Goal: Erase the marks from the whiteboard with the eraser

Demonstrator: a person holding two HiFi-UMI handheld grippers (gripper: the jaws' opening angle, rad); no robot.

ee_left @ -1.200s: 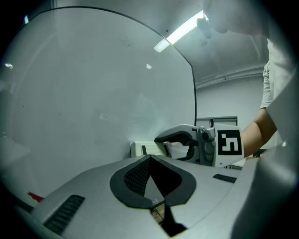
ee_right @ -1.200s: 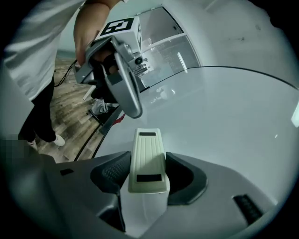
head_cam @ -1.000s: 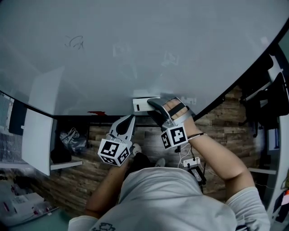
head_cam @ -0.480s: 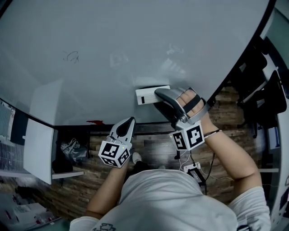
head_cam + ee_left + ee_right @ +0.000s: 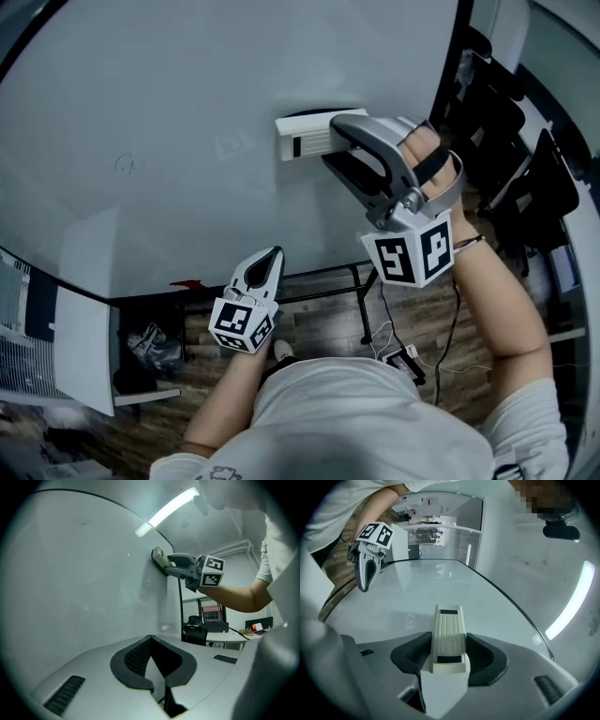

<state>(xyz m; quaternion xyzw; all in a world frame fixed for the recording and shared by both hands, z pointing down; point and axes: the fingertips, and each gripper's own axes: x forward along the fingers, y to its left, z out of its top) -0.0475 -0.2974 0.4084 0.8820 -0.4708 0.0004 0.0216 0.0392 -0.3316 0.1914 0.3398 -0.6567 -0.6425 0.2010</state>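
Note:
The whiteboard (image 5: 187,94) fills the upper part of the head view. A cream eraser (image 5: 307,139) lies flat against it, right of centre, with my right gripper (image 5: 326,141) shut on it. The right gripper view shows the ribbed eraser (image 5: 449,637) clamped between the black pads, pointing along the board (image 5: 440,588). A small faint scribble (image 5: 124,165) sits far left, and a fainter smudge (image 5: 234,145) lies just left of the eraser. My left gripper (image 5: 273,253) hangs by the board's lower edge, jaws together and empty. The left gripper view shows the eraser (image 5: 158,559) pressed on the board.
A red object (image 5: 186,282) lies at the board's lower edge. Black office chairs (image 5: 511,141) stand past the right edge. A white panel (image 5: 84,319) stands at lower left. On the wooden floor (image 5: 319,319) beneath lie a cable and a small device (image 5: 405,361).
My right gripper has carried the eraser up the board, away from its lower edge. The left gripper has stayed low by that edge.

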